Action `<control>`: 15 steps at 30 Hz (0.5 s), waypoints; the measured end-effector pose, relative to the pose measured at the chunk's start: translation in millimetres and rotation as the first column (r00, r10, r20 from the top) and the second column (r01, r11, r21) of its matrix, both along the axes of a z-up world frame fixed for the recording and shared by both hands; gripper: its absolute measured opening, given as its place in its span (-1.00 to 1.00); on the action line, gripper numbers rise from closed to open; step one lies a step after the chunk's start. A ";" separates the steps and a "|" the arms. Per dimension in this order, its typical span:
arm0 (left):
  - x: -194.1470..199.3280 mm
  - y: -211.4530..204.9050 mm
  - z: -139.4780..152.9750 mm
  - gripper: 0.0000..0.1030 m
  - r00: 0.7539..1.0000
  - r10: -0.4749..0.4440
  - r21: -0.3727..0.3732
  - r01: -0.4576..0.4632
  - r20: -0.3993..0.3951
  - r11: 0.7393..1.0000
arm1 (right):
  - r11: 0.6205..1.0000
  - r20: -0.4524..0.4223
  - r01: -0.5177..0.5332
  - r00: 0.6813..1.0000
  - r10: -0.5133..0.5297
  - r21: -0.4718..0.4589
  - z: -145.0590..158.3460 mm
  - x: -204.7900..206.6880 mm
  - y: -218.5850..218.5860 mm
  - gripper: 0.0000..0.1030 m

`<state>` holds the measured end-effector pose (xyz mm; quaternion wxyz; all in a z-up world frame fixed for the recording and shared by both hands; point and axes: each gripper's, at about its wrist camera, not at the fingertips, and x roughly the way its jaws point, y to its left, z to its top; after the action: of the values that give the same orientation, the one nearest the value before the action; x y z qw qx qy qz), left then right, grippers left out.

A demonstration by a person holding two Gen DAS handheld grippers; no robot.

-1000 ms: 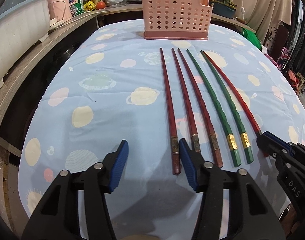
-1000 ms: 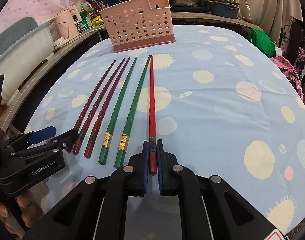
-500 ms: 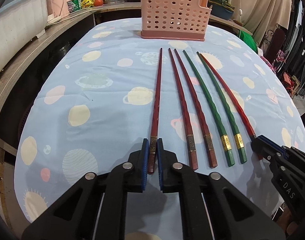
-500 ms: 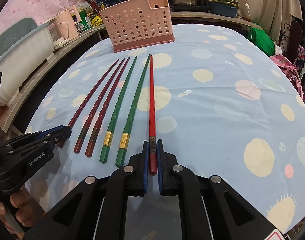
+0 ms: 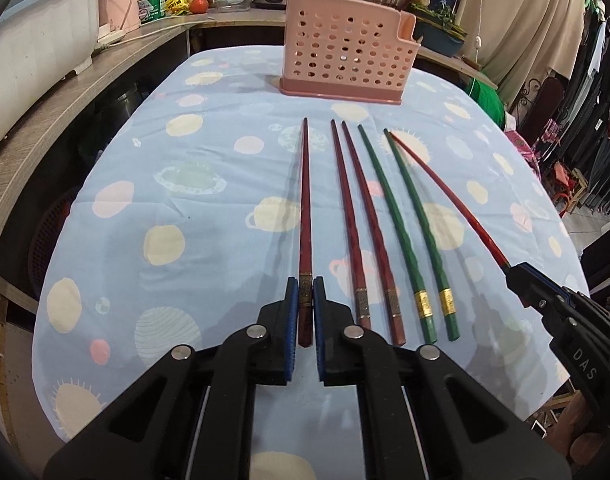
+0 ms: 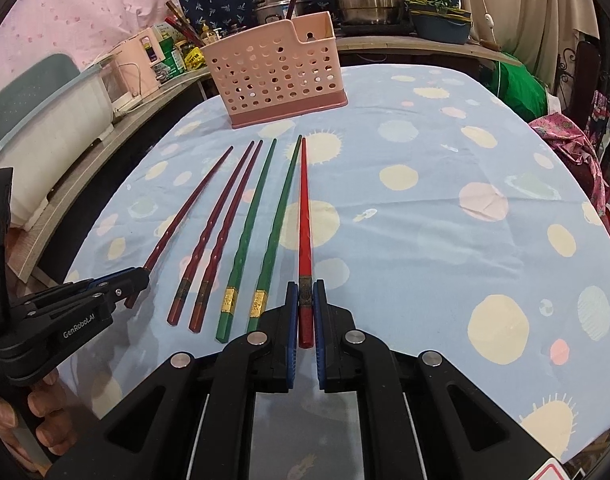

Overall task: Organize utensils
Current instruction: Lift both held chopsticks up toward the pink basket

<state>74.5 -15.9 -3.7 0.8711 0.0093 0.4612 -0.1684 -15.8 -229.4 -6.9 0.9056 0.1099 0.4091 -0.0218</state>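
Nearest to you, your left claw has just closed on the thick end of the dark red chopstick at the left edge of the row. A second ago its jaws stood apart with nothing gripped; now the blue pads clamp the stick just below its metal band. The stick also lies more apart from the others than before, so the grip has already pulled it a little to the left. Your right claw is clamped on the thick end of the bright red chopstick at the right edge of the row, the same as one second ago.

Between the two claws, four sticks lie untouched on the table: two dark red chopsticks side by side, then two green chopsticks with gold bands. All tips point away from you.

Further, at the far edge of the table, the pink holder stands upright and well apart from the tips; whether it has anything inside, I cannot tell.

So I judge both hands are now loaded, one stick each. The next step is probably to lift both and carry them to the holder, and long thin sticks held only at one end may swing or slip
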 end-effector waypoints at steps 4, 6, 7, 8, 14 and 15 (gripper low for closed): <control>1.5 1.4 14.6 -0.86 1.000 0.003 -0.022 -0.003 0.010 1.000 | 1.000 0.032 0.013 0.999 -0.013 0.011 15.1 0.2 -5.7 -0.86; 2.4 1.9 22.4 -0.86 1.000 0.004 -0.028 -0.004 0.020 1.000 | 1.000 0.051 0.018 0.999 -0.018 0.012 23.9 0.3 -8.8 -0.86; 2.7 2.0 26.7 -0.86 1.000 0.003 -0.032 -0.003 0.027 0.999 | 1.000 0.062 0.021 0.998 -0.022 0.014 28.6 0.1 -10.7 -0.86; 2.9 2.4 30.1 -0.86 0.999 0.004 -0.033 -0.003 0.032 0.999 | 1.000 0.072 0.025 0.997 -0.026 0.016 33.0 0.1 -12.4 -0.86; 5.9 6.0 54.3 -0.86 0.998 0.010 -0.060 -0.006 0.065 0.998 | 0.999 0.132 0.050 0.990 -0.052 0.021 59.6 0.3 -25.1 -0.86; 7.2 6.9 57.6 -0.86 0.998 0.011 -0.062 -0.007 0.068 0.998 | 0.998 0.143 0.054 0.988 -0.057 0.026 64.5 0.4 -27.6 -0.86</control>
<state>81.7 -9.0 54.0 0.8870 -0.0142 0.4258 -0.1782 -15.4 -257.0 57.6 0.9305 0.1325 0.3397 -0.0346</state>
